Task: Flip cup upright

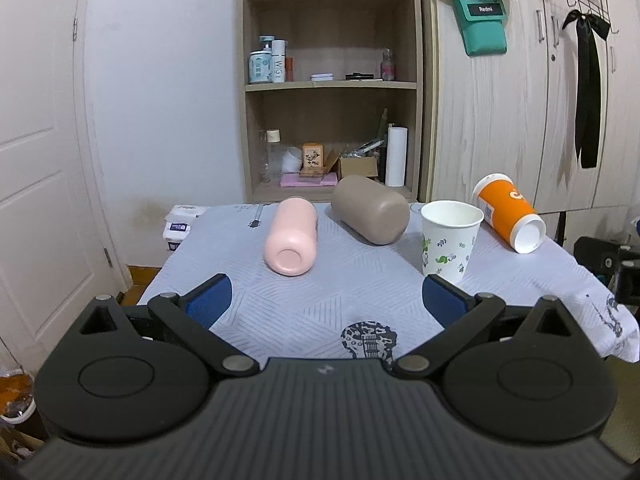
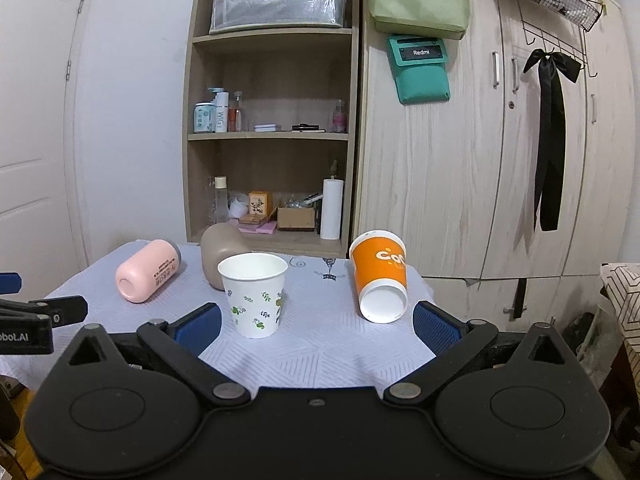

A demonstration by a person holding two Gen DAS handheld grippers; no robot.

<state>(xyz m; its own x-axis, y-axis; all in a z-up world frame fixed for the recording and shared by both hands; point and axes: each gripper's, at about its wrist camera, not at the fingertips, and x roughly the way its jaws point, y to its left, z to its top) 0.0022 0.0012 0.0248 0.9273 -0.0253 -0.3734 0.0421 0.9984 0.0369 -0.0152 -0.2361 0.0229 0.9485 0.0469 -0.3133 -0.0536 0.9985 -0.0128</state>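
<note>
A pink cup (image 1: 291, 240) (image 2: 147, 270) lies on its side on the table, base toward me. A taupe cup (image 1: 371, 209) (image 2: 220, 246) lies on its side behind it. A white floral paper cup (image 1: 450, 240) (image 2: 255, 294) stands upright. An orange paper cup (image 1: 509, 212) (image 2: 381, 274) lies on its side at the right, base toward me. My left gripper (image 1: 326, 300) is open and empty, short of the pink cup. My right gripper (image 2: 316, 326) is open and empty, between the floral and orange cups and nearer than both.
The table has a pale patterned cloth (image 1: 320, 312) (image 2: 320, 356). A wooden shelf unit (image 1: 330, 80) (image 2: 272, 120) and wardrobe doors (image 2: 460, 160) stand behind it. A white door (image 1: 36, 160) is at the left. The left gripper's body (image 2: 28, 316) shows at the right view's left edge.
</note>
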